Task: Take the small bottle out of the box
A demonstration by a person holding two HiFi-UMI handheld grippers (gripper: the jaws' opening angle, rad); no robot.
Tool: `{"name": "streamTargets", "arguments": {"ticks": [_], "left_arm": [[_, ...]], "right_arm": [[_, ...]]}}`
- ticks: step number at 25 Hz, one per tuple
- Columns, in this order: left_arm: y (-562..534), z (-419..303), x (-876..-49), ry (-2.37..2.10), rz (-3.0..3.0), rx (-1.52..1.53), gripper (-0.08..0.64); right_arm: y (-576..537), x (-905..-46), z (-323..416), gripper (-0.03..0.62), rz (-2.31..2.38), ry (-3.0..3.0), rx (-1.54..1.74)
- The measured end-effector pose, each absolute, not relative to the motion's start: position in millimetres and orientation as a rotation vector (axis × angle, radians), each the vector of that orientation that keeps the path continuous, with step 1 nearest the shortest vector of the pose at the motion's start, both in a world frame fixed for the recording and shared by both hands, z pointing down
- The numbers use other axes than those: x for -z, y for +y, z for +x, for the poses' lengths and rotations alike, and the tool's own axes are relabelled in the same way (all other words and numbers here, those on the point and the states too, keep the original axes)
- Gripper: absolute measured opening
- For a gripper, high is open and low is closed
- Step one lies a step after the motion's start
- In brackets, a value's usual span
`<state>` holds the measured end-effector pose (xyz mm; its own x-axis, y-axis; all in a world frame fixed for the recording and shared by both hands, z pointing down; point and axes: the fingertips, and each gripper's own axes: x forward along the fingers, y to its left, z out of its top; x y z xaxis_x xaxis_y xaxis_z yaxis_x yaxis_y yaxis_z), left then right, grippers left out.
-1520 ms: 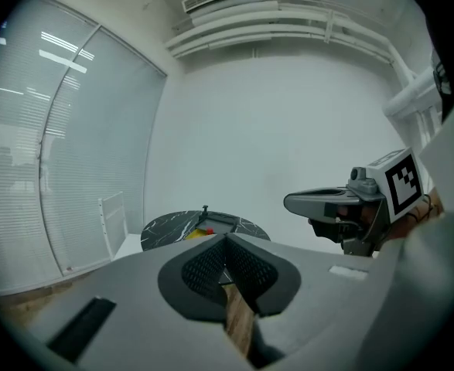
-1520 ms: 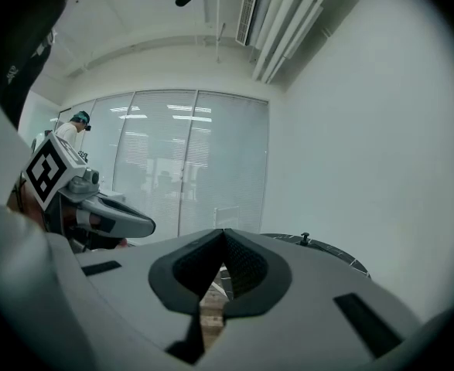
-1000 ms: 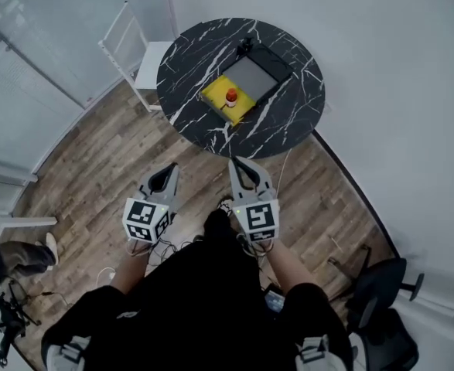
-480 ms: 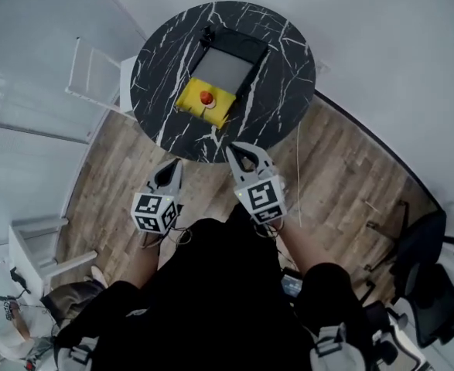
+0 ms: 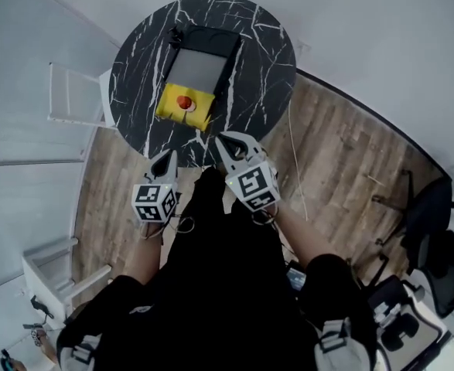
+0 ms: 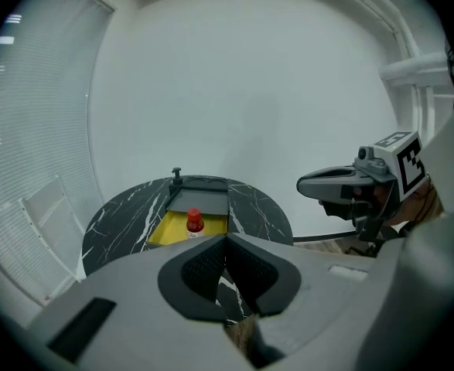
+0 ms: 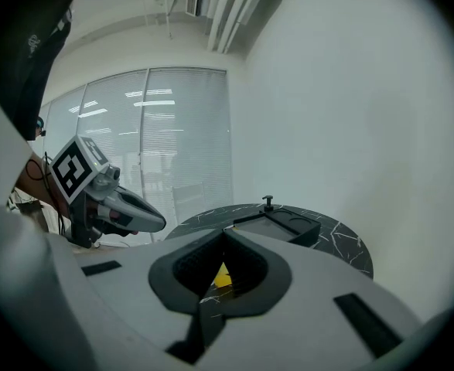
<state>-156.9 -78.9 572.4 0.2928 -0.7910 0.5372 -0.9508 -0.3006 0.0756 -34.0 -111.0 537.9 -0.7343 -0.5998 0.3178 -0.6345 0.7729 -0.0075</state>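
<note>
Head view shows the bottle (image 5: 184, 103) standing in the box (image 5: 167, 110) on the tabletop (image 5: 265, 60), while the left hand-held gripper (image 5: 167, 159) and right hand-held gripper (image 5: 229, 140) are closed, empty and short of it, so the whole task remains.

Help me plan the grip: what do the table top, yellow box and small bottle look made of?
Table top: black with white veins, marble or marble-look laminate. Yellow box: plain, even yellow, likely plastic or card. Small bottle: red cap, probably plastic; body too small to judge.
</note>
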Motion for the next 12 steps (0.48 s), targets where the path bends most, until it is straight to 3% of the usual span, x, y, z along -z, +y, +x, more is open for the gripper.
{"name": "streamTargets", "arguments": {"ticks": [12], "left_arm": [[-139.2, -165.4, -612.4, -1.457, 2.196, -0.607, -0.002]], "right_arm": [[-144.8, -568.8, -42.4, -0.003, 1.008, -2.592, -0.275]]}}
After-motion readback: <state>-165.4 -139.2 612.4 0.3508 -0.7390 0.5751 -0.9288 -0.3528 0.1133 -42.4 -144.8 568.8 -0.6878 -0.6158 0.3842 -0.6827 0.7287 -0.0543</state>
